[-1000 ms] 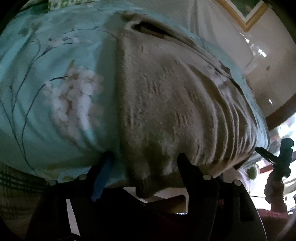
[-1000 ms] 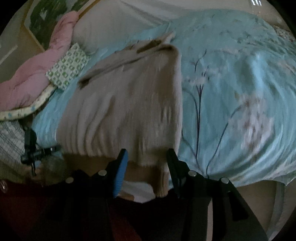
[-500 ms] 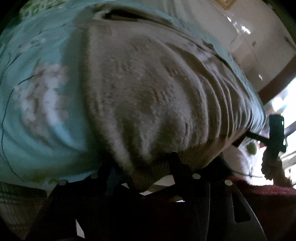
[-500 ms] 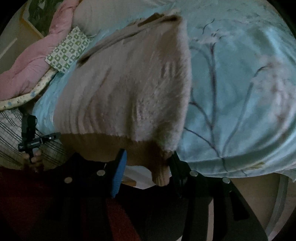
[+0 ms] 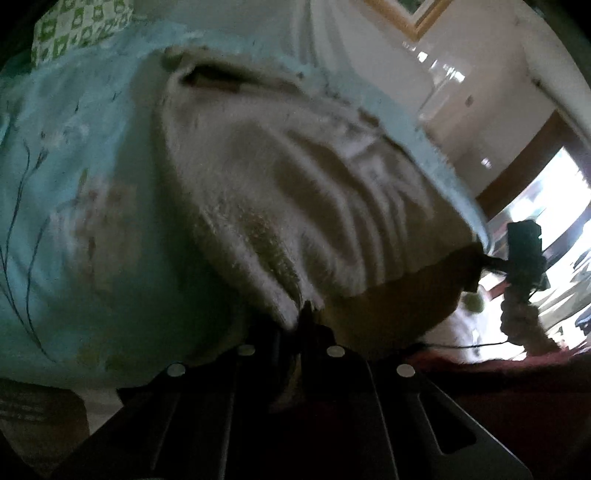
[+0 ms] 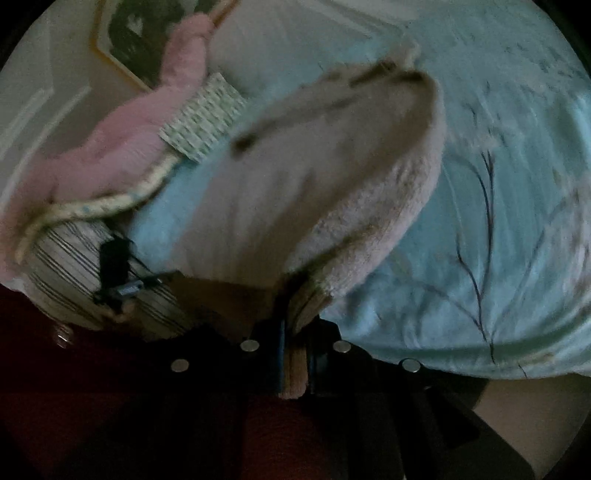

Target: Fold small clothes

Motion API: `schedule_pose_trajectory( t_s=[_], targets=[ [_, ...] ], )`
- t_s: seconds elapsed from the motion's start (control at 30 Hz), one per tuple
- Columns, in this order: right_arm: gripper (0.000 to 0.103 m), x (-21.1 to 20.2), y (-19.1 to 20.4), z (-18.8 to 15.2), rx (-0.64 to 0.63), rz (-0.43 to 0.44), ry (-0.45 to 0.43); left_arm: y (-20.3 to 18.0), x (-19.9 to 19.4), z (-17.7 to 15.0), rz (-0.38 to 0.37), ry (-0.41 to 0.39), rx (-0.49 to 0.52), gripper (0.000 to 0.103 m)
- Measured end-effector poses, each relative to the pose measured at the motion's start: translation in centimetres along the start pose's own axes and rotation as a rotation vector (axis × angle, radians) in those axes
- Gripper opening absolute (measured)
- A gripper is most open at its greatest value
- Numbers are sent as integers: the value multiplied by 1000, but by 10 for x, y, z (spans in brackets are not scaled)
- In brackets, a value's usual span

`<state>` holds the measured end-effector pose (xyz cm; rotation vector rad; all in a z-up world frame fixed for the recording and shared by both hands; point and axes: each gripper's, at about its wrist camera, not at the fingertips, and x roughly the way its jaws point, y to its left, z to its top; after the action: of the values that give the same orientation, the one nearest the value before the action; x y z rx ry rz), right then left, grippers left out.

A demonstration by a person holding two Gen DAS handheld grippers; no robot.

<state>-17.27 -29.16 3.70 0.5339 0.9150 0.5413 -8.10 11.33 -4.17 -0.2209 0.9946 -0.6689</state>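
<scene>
A fuzzy beige knit garment [image 5: 295, 192] lies on a light blue floral bedsheet [image 5: 74, 206]; it also shows in the right wrist view [image 6: 303, 192]. My left gripper [image 5: 295, 325] is shut on the garment's near left hem corner and lifts it off the bed edge. My right gripper [image 6: 295, 332] is shut on the near right hem corner, with fabric pinched between the jaws. The hem between the two grippers is raised, showing the darker underside. The right gripper shows in the left wrist view [image 5: 524, 254], and the left gripper shows in the right wrist view [image 6: 118, 273].
A pink blanket [image 6: 122, 140] and a green-checked cloth [image 6: 203, 118] lie at the far side of the bed. A striped cloth [image 6: 74, 269] hangs at the left edge. A framed picture [image 5: 413, 14] hangs on the wall behind.
Both grippers closed on the near hem corners of the garment and lifted the hem up off the bed edge.
</scene>
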Motion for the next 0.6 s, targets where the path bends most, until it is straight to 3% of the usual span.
schedule_pose_trajectory(
  t_s=[0.2, 0.37, 0.5, 0.6],
  targets=[
    [9, -10, 10, 44, -1, 120, -144, -6, -24, 44, -100, -133, -12, 5],
    [9, -7, 5, 97, 35, 207, -274, 0, -30, 100, -127, -258, -37, 5],
    [9, -3, 0, 145, 33, 198, -344, 12, -29, 158, -86, -382, -55, 5],
    [9, 8, -3, 187, 26, 155, -378, 29, -21, 200, -80, -424, -88, 5]
  ],
)
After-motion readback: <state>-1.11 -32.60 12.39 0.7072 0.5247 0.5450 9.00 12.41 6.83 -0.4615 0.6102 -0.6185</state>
